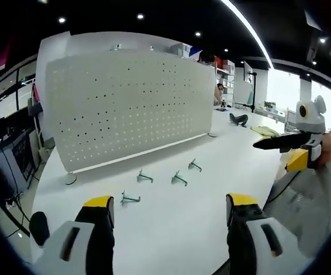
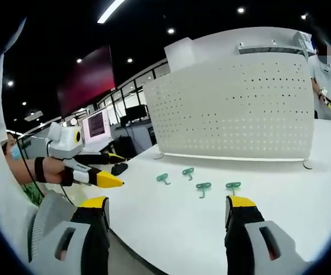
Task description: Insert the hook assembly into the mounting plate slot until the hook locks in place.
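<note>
Now both your grippers, left [image 1: 170, 220] and right [image 2: 168, 220], gape empty; four small green metal hooks [image 1: 179, 179] lie ahead, before white perforated pegboard [image 1: 125, 103]; left nearer.

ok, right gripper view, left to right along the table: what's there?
Left tool → four green hooks lying loose: first hook → second hook → third hook → fourth hook. The pegboard stands upright behind them all.
</note>
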Motion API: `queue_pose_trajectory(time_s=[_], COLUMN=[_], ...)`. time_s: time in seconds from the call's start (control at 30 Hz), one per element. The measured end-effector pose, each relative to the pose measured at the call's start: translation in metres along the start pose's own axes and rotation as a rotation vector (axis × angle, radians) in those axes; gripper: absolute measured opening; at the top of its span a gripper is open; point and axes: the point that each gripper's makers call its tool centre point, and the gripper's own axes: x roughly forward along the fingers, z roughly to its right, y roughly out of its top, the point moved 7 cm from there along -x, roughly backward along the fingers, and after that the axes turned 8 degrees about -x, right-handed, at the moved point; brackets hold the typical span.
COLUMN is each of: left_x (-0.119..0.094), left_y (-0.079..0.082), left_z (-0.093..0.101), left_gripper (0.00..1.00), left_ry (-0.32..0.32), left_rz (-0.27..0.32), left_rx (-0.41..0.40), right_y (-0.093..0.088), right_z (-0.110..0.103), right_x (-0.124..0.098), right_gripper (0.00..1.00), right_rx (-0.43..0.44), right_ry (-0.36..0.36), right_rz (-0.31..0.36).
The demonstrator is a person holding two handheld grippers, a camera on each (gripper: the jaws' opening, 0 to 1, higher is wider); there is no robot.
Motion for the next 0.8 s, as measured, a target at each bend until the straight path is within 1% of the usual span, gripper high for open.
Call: queue_pose_trajectory(time_s=[0.13, 0.23, 0.37, 0.5, 0.6, 0.7, 0.8], left_x=[0.003, 0.006, 0.010, 0.014, 0.016, 0.019, 0.022], left_y=[-0.001, -0.002, -0.007, -0.009, -0.010, -0.013, -0.015], left_z=[-0.005, -0.007, -0.011, -0.015, -0.018, -0.020, -0.023], left_gripper=[0.81, 0.82, 0.81, 0.78, 0.76, 0.74, 0.74], left_ry=[0.040, 0.038, 0.042, 0.048, 0.045, 0.050, 0.052], left_rz=[-0.014, -0.012, -0.030, -0.040, -0.030, -0.048, -0.053], left_rx=[0.007, 0.002, 0.002, -0.002, -0.022, -0.027, -0.035], right_y=[-0.001, -0.003, -0.003, -0.004, -0.005, -0.003, -0.002], right_z=[-0.004, -0.005, -0.006, -0.010, -0.011, -0.010, -0.009], right_x=[0.000, 0.000, 0.000, 0.001, 0.001, 0.000, 0.000], right_gripper=[0.85, 0.85, 0.85, 0.84, 0.84, 0.84, 0.83], right_rx=[-0.010, -0.010, -0.010, -0.015, -0.015, -0.007, -0.005], right_ry=[0.021, 0.022, 0.025, 0.041, 0.043, 0.041, 0.038], right_rz=[-0.009, -0.020, -0.020, -0.024, -0.031, -0.026, -0.022])
